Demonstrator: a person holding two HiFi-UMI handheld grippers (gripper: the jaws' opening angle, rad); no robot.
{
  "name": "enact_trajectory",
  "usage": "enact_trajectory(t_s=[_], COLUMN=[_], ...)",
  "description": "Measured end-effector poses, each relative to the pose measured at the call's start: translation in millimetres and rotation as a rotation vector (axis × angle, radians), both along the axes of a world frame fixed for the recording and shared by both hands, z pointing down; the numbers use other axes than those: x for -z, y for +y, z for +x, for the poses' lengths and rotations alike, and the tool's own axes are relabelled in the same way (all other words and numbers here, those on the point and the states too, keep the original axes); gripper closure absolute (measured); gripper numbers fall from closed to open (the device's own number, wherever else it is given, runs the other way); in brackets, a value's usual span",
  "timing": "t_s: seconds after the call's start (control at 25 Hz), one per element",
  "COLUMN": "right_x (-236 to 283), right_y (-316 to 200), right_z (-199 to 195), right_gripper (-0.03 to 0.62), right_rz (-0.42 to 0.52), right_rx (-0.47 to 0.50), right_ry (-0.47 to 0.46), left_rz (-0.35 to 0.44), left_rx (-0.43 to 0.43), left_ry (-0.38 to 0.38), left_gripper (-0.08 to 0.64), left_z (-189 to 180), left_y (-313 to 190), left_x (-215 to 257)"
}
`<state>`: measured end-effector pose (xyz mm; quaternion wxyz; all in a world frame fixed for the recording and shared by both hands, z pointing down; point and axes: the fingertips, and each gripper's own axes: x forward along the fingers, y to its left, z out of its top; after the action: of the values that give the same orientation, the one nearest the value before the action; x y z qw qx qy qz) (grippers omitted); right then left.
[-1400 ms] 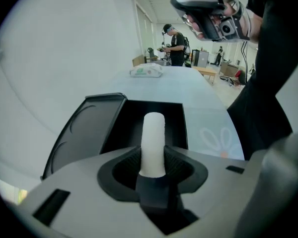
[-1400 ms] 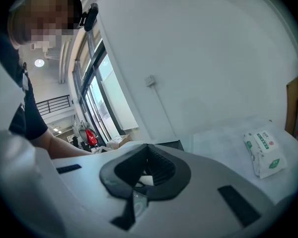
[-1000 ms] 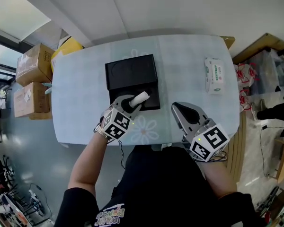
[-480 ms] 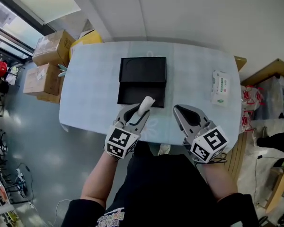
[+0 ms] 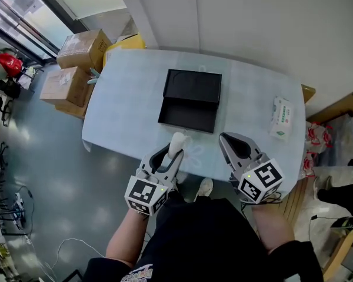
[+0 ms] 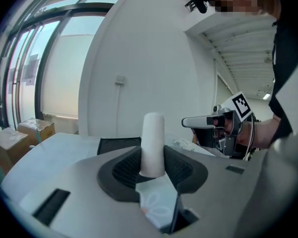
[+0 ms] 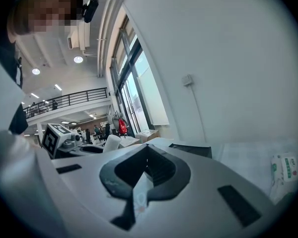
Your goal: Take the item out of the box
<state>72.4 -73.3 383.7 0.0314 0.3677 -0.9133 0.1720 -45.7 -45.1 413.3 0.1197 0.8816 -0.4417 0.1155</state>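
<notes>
Pale blue table carrying an open black box, right gripper hovering empty with jaws pressed together, left gripper clasping a white cylinder outside the box, over the table's near edge.

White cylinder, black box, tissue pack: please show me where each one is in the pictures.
white cylinder point(image 6: 152, 143), left gripper view, middle of its side.
black box point(image 5: 194, 86), head view, bare surface of its far half.
tissue pack point(image 5: 281, 118), head view, middle of its top face.
</notes>
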Motion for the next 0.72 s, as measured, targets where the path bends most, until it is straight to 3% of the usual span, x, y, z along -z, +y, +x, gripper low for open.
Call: enact_trajectory(t_s=[0.16,0.36,0.72], right_x=[-9.0,-16.7,-8.0], right_y=[4.2,10.3,42.1], right_z=[-17.8,-40.6,-81.7], right_gripper=[0.583,0.583,0.583], right_rz=[-0.016,-0.034,-0.034], right_rx=[0.021,0.007,-0.084], right_ry=[0.011,0.021,0.034], left_rz=[-0.006,-0.027,0.001], left_rx=[0.042,0.030,-0.106], left_ry=[0.025,0.034,0.063], left_gripper=[0.420,0.420,0.420], left_z=[-22.2,-45.4,-76.2], left_y=[11.1,20.3,37.8], left_x=[0.0,-5.1,7.0])
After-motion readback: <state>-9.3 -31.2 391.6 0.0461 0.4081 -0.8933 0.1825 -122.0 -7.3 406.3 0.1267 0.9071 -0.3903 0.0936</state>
